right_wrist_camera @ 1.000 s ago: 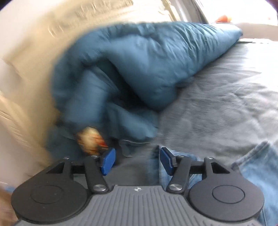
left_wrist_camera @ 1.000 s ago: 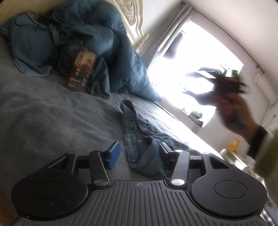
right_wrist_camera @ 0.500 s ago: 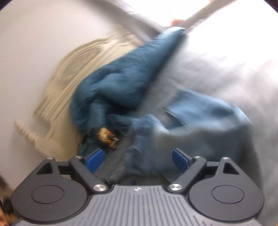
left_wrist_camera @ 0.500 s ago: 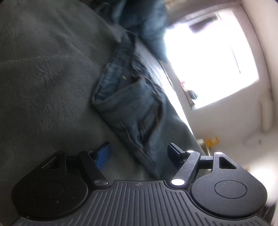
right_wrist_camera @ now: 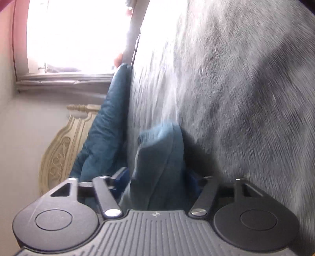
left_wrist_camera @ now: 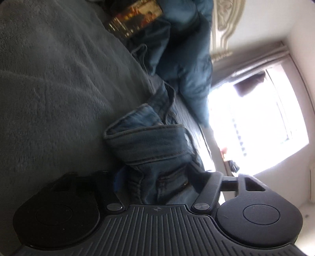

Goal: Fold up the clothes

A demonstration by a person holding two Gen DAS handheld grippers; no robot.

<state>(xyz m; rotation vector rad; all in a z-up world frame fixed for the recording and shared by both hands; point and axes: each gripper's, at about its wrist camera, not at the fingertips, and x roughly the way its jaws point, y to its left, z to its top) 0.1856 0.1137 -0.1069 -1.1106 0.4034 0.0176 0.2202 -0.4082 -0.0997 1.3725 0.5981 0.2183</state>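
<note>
the jeans (left_wrist_camera: 149,141) lie on the grey blanket (left_wrist_camera: 59,88), directly ahead of and between the jaws of both grippers. the left gripper (left_wrist_camera: 155,177) has a bunched fold of denim, with a seam and a rivet, filling the gap between its 2 jaws; the jaws are closing and the cloth bulges against both sides, so the pads appear to be pinching it. the right gripper (right_wrist_camera: 157,177) likewise has a thick roll of the same denim between its 2 jaws, which are closing on it; the fold fills the gap from pad to pad. handling judgement: denim is soft but heavy for cloth, fairly stiff at seams and waistband, not fragile and not slippery against rubber pads. a bunched grip holds several layers, so an inner layer may slide out when lifted. take hold at a hem, seam or waistband edge, where the cloth is thickest and stiffest. beyond the jeans, further from the left gripper, a blue duvet (left_wrist_camera: 189,59) is heaped against the headboard (left_wrist_camera: 226,17).
</note>
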